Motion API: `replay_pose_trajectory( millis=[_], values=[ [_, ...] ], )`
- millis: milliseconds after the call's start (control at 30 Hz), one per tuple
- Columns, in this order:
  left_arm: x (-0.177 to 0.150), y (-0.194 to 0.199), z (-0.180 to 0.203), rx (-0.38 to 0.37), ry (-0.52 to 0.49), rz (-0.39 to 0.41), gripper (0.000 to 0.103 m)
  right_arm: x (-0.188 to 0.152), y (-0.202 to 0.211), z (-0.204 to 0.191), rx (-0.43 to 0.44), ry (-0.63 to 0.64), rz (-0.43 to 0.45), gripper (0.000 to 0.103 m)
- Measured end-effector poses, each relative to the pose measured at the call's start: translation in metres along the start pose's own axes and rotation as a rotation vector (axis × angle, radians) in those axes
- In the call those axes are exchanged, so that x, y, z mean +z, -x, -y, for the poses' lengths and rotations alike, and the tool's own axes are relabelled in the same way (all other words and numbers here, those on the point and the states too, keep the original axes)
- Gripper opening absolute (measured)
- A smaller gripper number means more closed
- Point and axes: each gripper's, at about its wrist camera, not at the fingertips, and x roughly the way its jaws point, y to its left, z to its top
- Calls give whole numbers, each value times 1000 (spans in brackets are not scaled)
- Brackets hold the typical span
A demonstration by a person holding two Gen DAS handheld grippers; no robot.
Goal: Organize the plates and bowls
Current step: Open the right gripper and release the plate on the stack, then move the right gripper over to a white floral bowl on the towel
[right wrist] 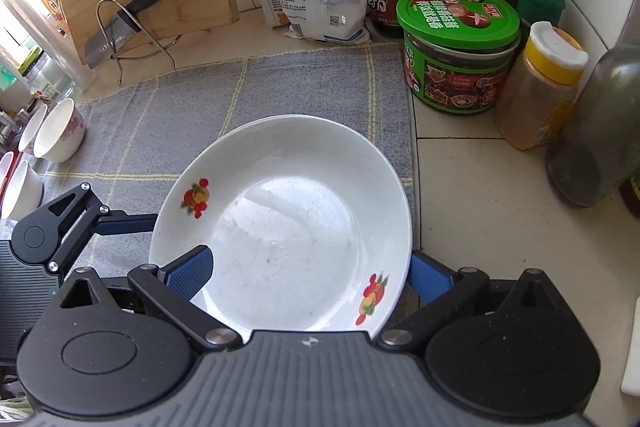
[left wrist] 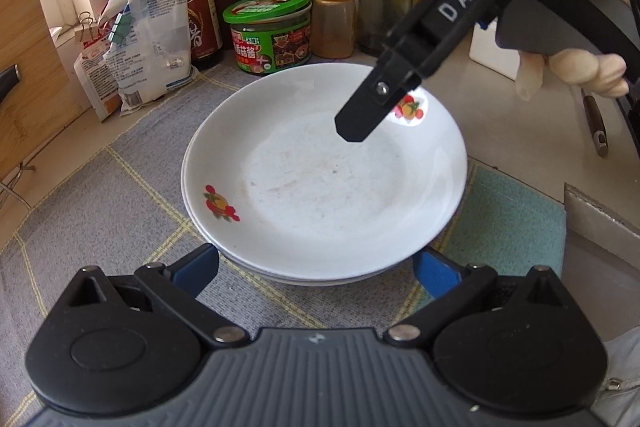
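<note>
right wrist: plate (right wrist: 288,211) between gripper (right wrist: 308,277) fingers

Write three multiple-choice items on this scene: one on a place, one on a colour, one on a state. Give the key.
1. Where does the stack of plates rest?
A. On the wooden cutting board
B. On the grey checked cloth
C. On the bare tiled counter

2. What colour is the lid of the wide sauce jar behind the plates?
A. Green
B. Yellow
C. Red

3. In what state is the left gripper?
A. Shut on a plate's rim
B. Shut on a bowl
C. Open, with nothing between its pads

Key:
1. B: the stack of plates sits on the grey checked cloth.
2. A: the wide sauce jar has a green top.
3. C: the left gripper has its blue pads spread wide, one at each side of the stack's near edge, and they clamp nothing.
</note>
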Motion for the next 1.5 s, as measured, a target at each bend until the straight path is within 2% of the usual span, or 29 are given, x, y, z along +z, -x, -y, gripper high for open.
replay_pose_trajectory(
  millis=[133, 333, 567, 733, 833, 933, 1067, 1267, 1500],
  values=[
    [-1, 3, 1, 2, 15, 12, 102, -3, 7, -7, -22, 46, 27, 103],
    [-6, 19, 2, 40, 62, 68, 102, -4, 15, -31, -127, 167, 97, 103],
    [-21, 48, -4, 136, 205, 120, 102, -2, 17, -58, -90, 279, 153, 103],
    [-41, 76, -6, 231, 338, 152, 102, 6, 16, -81, -1, 360, 186, 103],
    [-57, 97, -10, 323, 416, 151, 102, 11, 12, -99, 65, 407, 204, 103],
    [-77, 118, -16, 426, 452, 140, 102, 14, 5, -124, 117, 451, 209, 103],
    [-110, 146, -36, 514, 530, 170, 102, 11, -2, -162, 159, 495, 210, 103],
    [-166, 179, -76, 580, 594, 158, 102, 14, -26, -219, 163, 510, 183, 103],
    [-223, 204, -128, 599, 589, 145, 102, 15, -53, -294, 123, 516, 157, 103]
  ],
)
